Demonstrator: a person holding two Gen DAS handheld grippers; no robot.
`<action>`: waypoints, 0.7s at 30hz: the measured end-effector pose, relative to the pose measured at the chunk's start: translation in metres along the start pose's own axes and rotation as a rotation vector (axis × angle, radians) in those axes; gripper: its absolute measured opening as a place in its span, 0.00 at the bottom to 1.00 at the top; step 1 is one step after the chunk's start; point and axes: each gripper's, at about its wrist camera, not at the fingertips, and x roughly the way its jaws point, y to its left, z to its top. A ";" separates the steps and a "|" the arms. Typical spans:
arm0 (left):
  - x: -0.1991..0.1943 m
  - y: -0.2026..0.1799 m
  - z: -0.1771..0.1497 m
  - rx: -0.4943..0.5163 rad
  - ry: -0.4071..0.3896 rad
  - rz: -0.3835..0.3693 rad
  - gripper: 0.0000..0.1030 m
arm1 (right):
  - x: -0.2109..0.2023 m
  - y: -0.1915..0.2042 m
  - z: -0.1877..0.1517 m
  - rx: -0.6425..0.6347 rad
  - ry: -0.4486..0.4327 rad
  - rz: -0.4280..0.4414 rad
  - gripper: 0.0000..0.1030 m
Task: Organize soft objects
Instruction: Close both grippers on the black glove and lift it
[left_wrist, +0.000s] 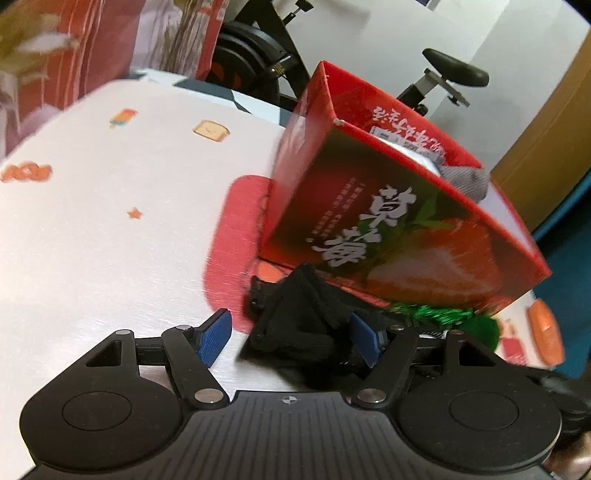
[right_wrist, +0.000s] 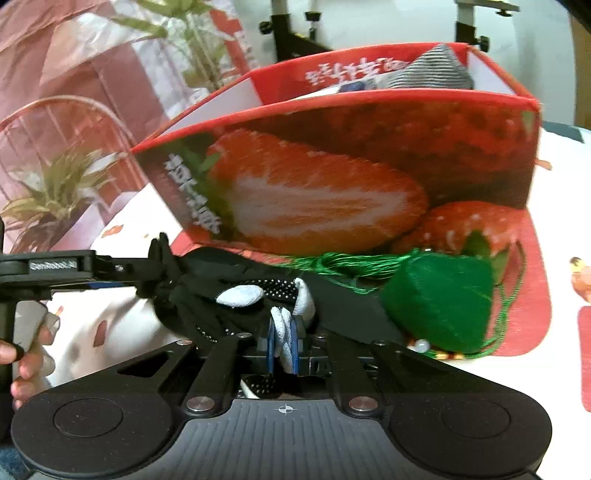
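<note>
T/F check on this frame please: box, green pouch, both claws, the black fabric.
1. The right claw is shut on a white cord of the black fabric item. True.
2. The left claw is clamped shut on the black fabric. False: its blue pads stand wide apart, with the fabric bunched against one of them.
3. The red strawberry box is open at the top, with a grey knitted item inside. True.
4. The green pouch lies inside the box. False: it lies on the table in front of the box.
5. The box stands on a bare wooden floor. False: on a patterned white tablecloth.
</note>
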 end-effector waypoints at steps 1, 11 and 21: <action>0.002 -0.002 0.000 0.001 0.005 -0.006 0.70 | 0.000 -0.002 0.000 0.006 -0.001 -0.008 0.08; 0.012 -0.006 -0.010 -0.012 0.018 -0.016 0.62 | 0.004 -0.009 -0.004 0.036 0.015 -0.033 0.08; 0.002 -0.007 -0.012 0.003 0.006 0.030 0.13 | 0.004 -0.009 -0.005 0.046 0.018 -0.025 0.08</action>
